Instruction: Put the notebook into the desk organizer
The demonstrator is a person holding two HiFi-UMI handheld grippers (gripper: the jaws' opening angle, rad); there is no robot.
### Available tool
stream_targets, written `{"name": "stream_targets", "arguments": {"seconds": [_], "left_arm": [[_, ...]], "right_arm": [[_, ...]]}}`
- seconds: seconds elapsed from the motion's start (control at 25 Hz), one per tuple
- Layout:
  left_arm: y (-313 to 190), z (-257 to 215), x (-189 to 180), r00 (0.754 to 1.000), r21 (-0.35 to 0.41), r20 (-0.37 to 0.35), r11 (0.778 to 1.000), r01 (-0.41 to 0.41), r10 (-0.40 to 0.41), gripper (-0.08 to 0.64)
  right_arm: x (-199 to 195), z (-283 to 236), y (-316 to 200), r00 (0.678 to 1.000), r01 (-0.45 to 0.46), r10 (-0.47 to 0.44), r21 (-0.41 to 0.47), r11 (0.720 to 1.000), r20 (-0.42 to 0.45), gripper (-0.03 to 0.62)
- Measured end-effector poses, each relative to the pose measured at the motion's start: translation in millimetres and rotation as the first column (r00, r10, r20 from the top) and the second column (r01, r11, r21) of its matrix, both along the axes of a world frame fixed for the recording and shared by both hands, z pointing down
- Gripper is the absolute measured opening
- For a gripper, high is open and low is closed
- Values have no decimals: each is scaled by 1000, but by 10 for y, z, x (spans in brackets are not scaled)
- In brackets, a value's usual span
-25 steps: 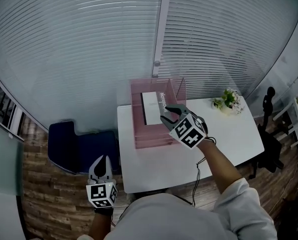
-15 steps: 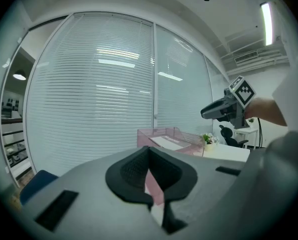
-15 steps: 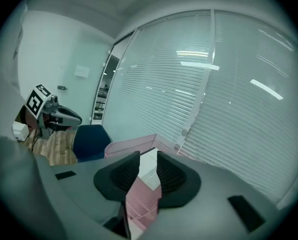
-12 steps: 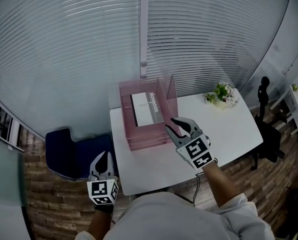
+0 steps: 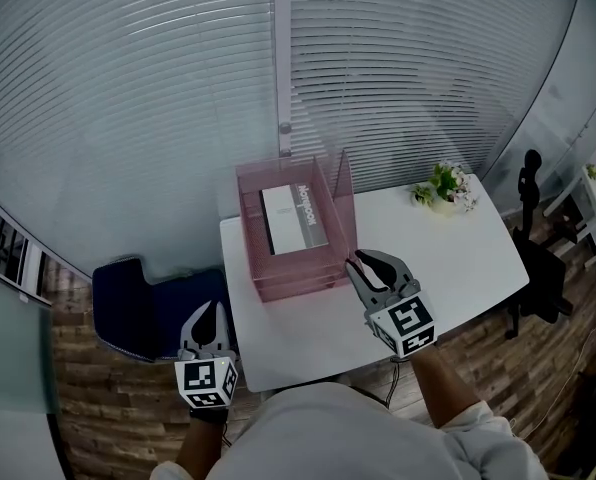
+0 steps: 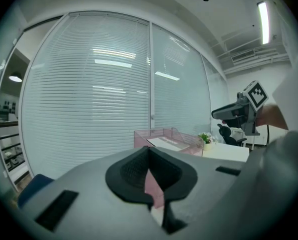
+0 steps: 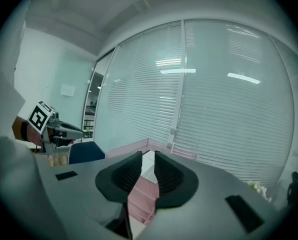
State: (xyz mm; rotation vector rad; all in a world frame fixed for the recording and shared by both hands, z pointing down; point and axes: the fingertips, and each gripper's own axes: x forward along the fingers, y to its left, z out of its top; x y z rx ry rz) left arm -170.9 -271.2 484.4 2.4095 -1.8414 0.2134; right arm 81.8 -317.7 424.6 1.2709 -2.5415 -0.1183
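The pink see-through desk organizer (image 5: 278,268) stands at the table's far left corner. The grey notebook (image 5: 296,218) lies flat inside it. My right gripper (image 5: 363,263) hovers over the table just right of the organizer's near corner; its jaws have just been closing and stand open with nothing between them (image 7: 148,156). My left gripper (image 5: 208,318) hangs off the table's left side, over the floor, with its jaws together and empty (image 6: 149,151). From the left gripper view the organizer (image 6: 171,136) is ahead, and the right gripper (image 6: 239,111) is at the right.
The white table (image 5: 458,258) carries a small flower pot (image 5: 440,183) at its far right. A blue chair (image 5: 138,308) sits left of the table and a black office chair (image 5: 538,268) on the right. Glass walls with blinds (image 5: 178,88) close off the far side.
My right gripper has drawn back from over the organizer toward the table's near side, and its jaws have narrowed. The notebook stays in the organizer. The left gripper barely shifted.
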Motion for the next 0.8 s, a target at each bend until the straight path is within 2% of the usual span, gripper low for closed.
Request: {"name": "stream_targets", "arguments": {"seconds": [0.24,0.8], "left_arm": [[-17,-15,9,1000,-3,7,1000,7,-6,8],[-52,-13,129,1000,-6,17,1000,-3,3,8]], "right_arm": [[119,15,73,998,-23,22,9,1000,65,77],[396,74,220,988,-84,80,19,996,135,15]]}}
